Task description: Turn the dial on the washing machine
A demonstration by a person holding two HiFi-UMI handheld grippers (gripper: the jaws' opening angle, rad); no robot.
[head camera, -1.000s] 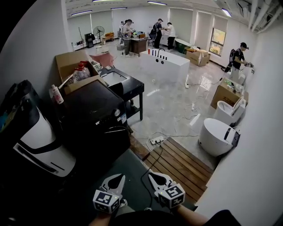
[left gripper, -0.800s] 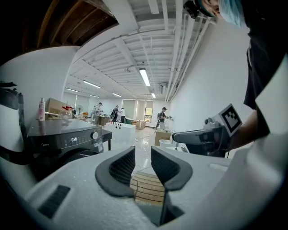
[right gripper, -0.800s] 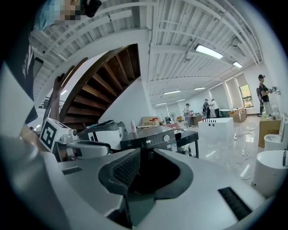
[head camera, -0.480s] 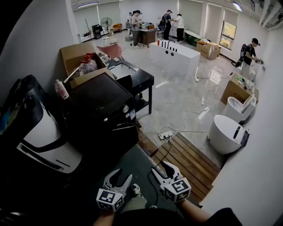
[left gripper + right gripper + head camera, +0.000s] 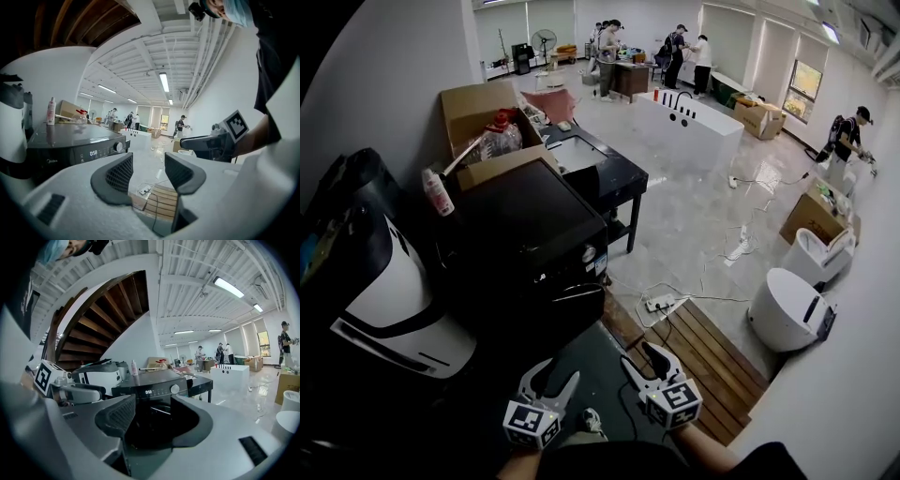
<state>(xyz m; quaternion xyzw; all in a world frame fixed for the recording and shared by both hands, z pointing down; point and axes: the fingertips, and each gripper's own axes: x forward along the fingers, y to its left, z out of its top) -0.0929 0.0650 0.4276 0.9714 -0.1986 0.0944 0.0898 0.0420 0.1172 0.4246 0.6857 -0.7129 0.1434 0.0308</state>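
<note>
The black washing machine [image 5: 525, 244] stands ahead of me and to the left, its round silver dial [image 5: 589, 254] on the front panel beside a lit display. The dial [image 5: 119, 146] shows in the left gripper view and again, as the dial [image 5: 175, 389], in the right gripper view. My left gripper [image 5: 551, 375] and right gripper [image 5: 643, 360] hang low at the frame's bottom, well short of the machine. Both sets of jaws are opening and nothing is between them. The left gripper [image 5: 148, 161] points past the machine's right side. Straight at the front panel points the right gripper [image 5: 152, 406].
A white and black appliance [image 5: 384, 300] sits left of the machine. Behind it are cardboard boxes [image 5: 478, 108], a spray bottle [image 5: 438, 192] and a black table [image 5: 609, 173]. A wooden platform [image 5: 712, 361], a power strip [image 5: 659, 302] with cables and a white round unit [image 5: 787, 314] lie to the right.
Both grippers' jaws have gone from shut to open. The head view has shifted, so the washing machine now sits a little further right and lower in the frame.
</note>
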